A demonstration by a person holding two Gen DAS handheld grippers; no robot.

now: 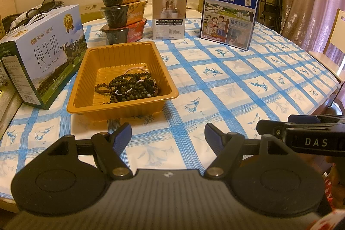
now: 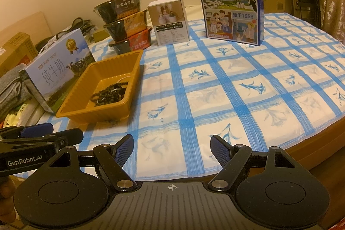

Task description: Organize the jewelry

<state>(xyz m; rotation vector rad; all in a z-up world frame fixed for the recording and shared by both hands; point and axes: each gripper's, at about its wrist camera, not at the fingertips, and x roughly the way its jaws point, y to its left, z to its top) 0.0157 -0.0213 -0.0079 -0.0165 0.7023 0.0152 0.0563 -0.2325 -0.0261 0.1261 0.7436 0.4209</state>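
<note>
An orange plastic tray (image 1: 86,81) (image 2: 71,100) sits on the checked tablecloth at the left. Inside it lies a tangle of dark bead bracelets and strings (image 1: 131,86) (image 2: 110,93), with one thin pale strand among them. My left gripper (image 1: 168,135) hovers open over the cloth just in front of the tray, with nothing between its blue pads. My right gripper (image 2: 172,146) is also open and empty, lower and to the right of the tray. Each gripper shows at the edge of the other's view.
A light milk carton (image 1: 45,53) stands left of the tray. Behind it are three stacked food bowls (image 1: 123,14), a small white box (image 1: 169,16) and a blue milk carton (image 1: 230,12). Blue-checked cloth (image 2: 237,89) spreads to the right; the table edge (image 2: 312,143) curves near.
</note>
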